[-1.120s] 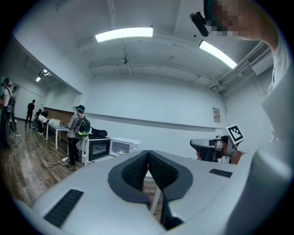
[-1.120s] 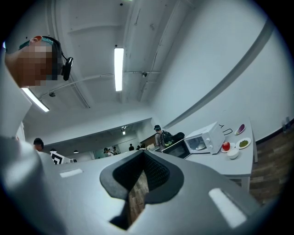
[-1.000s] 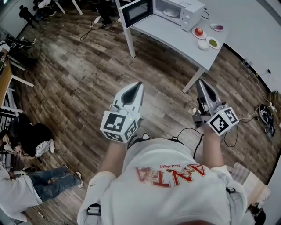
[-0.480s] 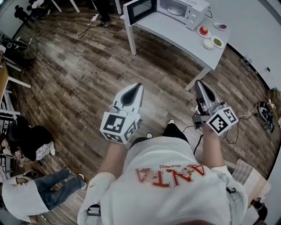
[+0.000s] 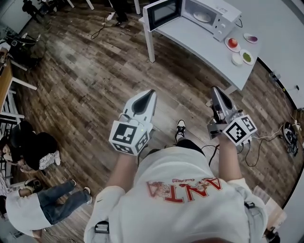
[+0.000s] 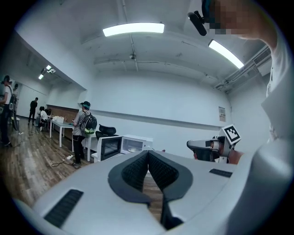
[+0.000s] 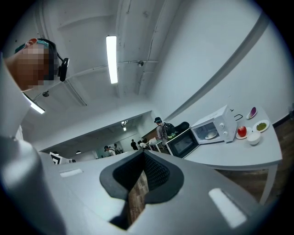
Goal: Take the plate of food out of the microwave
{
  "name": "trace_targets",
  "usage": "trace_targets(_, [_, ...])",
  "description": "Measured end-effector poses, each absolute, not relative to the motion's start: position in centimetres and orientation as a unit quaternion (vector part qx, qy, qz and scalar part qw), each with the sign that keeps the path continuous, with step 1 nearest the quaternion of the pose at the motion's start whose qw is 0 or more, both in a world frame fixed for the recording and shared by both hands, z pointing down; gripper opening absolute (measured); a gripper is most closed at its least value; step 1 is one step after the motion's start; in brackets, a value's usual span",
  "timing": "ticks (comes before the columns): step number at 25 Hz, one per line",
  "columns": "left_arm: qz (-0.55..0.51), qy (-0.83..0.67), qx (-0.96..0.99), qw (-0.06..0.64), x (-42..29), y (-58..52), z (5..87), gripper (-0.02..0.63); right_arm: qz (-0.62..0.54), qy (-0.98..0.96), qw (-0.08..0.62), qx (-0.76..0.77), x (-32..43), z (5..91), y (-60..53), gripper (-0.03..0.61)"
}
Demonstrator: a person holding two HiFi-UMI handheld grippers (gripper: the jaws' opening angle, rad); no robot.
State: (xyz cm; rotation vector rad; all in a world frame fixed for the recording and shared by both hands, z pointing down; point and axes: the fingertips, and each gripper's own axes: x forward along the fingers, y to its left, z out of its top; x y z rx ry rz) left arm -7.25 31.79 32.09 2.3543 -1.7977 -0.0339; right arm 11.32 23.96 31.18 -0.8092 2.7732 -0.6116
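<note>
A white microwave [image 5: 209,16] stands on a white table [image 5: 199,42] far ahead, its dark door [image 5: 164,13] swung open. Inside it lies a white plate [image 5: 203,17]; I cannot make out the food on it. Both grippers hang over the wood floor, well short of the table. My left gripper [image 5: 151,92] is shut and empty, and so is my right gripper [image 5: 216,89]. The left gripper view shows the microwave [image 6: 133,144] beyond the closed tips [image 6: 148,152]. In the right gripper view the microwave [image 7: 213,128] and plate [image 7: 210,135] lie past the closed tips [image 7: 143,152].
Right of the microwave sit a plate with red food [image 5: 232,43], a white bowl [image 5: 237,58], a green-filled bowl [image 5: 246,57] and a purple dish [image 5: 250,38]. People [image 5: 33,152] are at the left. Cables [image 5: 285,130] lie on the floor at right. A person with a backpack [image 6: 84,131] stands by the table.
The table and microwave have slid right and slightly down in the head view, and a shoe now shows on the floor. Both grippers keep the same place and stay shut.
</note>
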Motion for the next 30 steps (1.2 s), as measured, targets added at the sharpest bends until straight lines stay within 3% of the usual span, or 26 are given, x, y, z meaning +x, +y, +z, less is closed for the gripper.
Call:
trace_targets(11, [-0.009, -0.637, 0.764, 0.099, -9.8, 21.4, 31.4, 0.011, -0.221, 0.943, 0.080, -0.235, 8.1, 30.7, 11.7, 0.003])
trace_targets(30, [0.033, -0.615, 0.780, 0.105, -5.8, 0.7, 32.4, 0.011, -0.275, 0.916, 0.112, -0.269, 13.5, 35.3, -8.4, 0.003])
